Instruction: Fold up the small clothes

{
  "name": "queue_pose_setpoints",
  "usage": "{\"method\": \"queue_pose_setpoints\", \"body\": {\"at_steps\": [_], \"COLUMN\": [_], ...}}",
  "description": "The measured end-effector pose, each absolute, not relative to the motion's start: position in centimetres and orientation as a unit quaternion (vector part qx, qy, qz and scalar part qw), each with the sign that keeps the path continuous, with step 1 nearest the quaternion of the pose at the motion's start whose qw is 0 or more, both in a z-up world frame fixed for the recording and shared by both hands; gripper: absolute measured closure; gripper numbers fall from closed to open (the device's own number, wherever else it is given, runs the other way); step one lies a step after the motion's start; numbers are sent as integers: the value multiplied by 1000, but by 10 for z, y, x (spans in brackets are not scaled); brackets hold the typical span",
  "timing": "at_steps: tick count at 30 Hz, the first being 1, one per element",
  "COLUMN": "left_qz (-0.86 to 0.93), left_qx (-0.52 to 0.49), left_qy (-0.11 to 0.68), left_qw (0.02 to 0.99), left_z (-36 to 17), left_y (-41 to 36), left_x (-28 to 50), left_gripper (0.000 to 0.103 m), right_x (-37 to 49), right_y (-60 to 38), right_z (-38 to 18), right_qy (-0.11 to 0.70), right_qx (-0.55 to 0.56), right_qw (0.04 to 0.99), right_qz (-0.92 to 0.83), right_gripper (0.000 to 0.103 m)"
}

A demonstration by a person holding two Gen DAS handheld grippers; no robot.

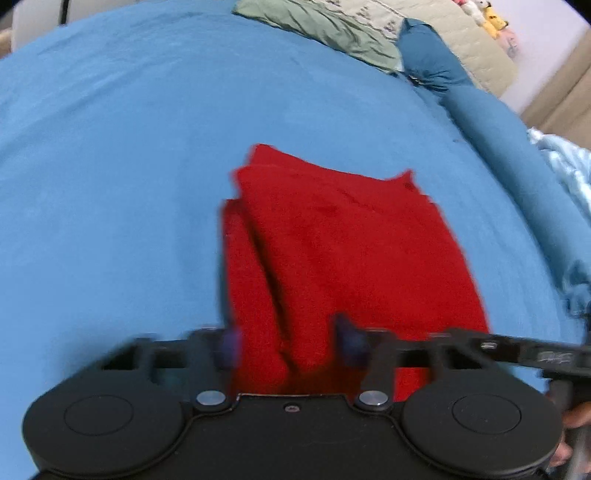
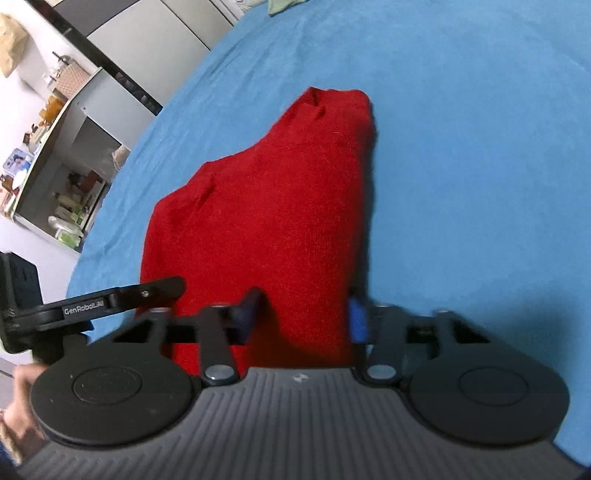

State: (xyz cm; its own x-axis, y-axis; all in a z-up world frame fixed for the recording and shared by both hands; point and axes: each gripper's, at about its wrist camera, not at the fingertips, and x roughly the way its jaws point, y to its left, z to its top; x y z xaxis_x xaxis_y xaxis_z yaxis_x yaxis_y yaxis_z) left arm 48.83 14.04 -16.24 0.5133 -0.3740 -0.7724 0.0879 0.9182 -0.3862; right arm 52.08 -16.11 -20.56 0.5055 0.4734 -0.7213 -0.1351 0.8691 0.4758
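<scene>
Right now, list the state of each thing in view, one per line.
Red knitted garment: folded in layers, lying flat on the bed.
Blue bed sheet: spread out, lightly creased.
Green cloth: rumpled, at the bed's far end.
Left claw: open, over the garment's near edge.
Right claw: open, straddling the garment's near edge.

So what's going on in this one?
A person is folding a red garment on a blue bedspread, with a handheld gripper in each hand. The cloth already lies in layers. Both the left gripper and the right gripper sit open at its near edge, side by side, neither pinching it.
</scene>
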Motion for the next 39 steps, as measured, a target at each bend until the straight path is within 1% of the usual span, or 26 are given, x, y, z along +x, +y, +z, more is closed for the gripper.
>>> {"method": "queue_pose_setpoints", "body": {"at_steps": [1,2,4,7,10,12,14,17,21,22,23,24,25,26,27,28,30,33,38,39], "left_qz": [-130,-134,-148,-175,-201,-222,-231,-234,-203,-190,-180,-173,-166,-161,-154,-146,-127,-90,-71,-69], "left_qx": [-151,-149,-144,-138,-131,-130,-122,-103,-69,-58,-54,-55,-60,-65,-71,-75,-76,-59,-20,-18], "left_qy": [472,465,447,428,402,397,398,412,432,425,415,408,402,399,391,381,374,376,384,391], "left_qw": [859,862,870,876,884,881,879,875,876,883,890,895,898,901,905,910,915,920,920,918], "left_z": [-157,-149,-133,-103,-74,-65,-69,-95,-133,-138,-140,-139,-138,-135,-132,-130,-127,-133,-156,-160], "left_y": [140,139,134,122,107,94,76,45,15,10,8,8,10,12,15,18,24,22,11,12], "left_x": [486,482,472,448,404,369,333,282,239,232,226,222,220,217,214,212,209,215,224,226], "left_gripper": [71,74,75,76,76,76,76,76,75,71,65,60,43,26,21,16,16,16,11,10], "right_x": [518,515,508,485,446,409,369,309,255,247,240,235,231,230,226,222,218,221,237,236], "right_y": [-159,-158,-162,-175,-198,-220,-242,-263,-283,-285,-288,-291,-294,-295,-297,-296,-294,-294,-301,-302], "right_z": [-202,-195,-181,-148,-118,-102,-97,-109,-154,-164,-173,-179,-181,-180,-175,-168,-154,-154,-196,-203], "right_qy": [454,446,430,403,386,386,394,404,421,417,412,404,399,399,393,380,354,351,403,399], "right_qx": [170,166,168,178,172,172,175,152,149,143,142,148,160,175,188,189,170,143,127,128], "right_qw": [855,860,867,875,880,879,876,880,879,883,886,889,890,888,887,893,911,921,906,907], "right_qz": [181,184,188,203,218,220,216,200,169,163,160,156,148,148,151,150,127,91,33,32], "right_gripper": [62,63,65,65,65,65,65,64,64,61,58,51,41,36,28,15,1,1,0,0]}}
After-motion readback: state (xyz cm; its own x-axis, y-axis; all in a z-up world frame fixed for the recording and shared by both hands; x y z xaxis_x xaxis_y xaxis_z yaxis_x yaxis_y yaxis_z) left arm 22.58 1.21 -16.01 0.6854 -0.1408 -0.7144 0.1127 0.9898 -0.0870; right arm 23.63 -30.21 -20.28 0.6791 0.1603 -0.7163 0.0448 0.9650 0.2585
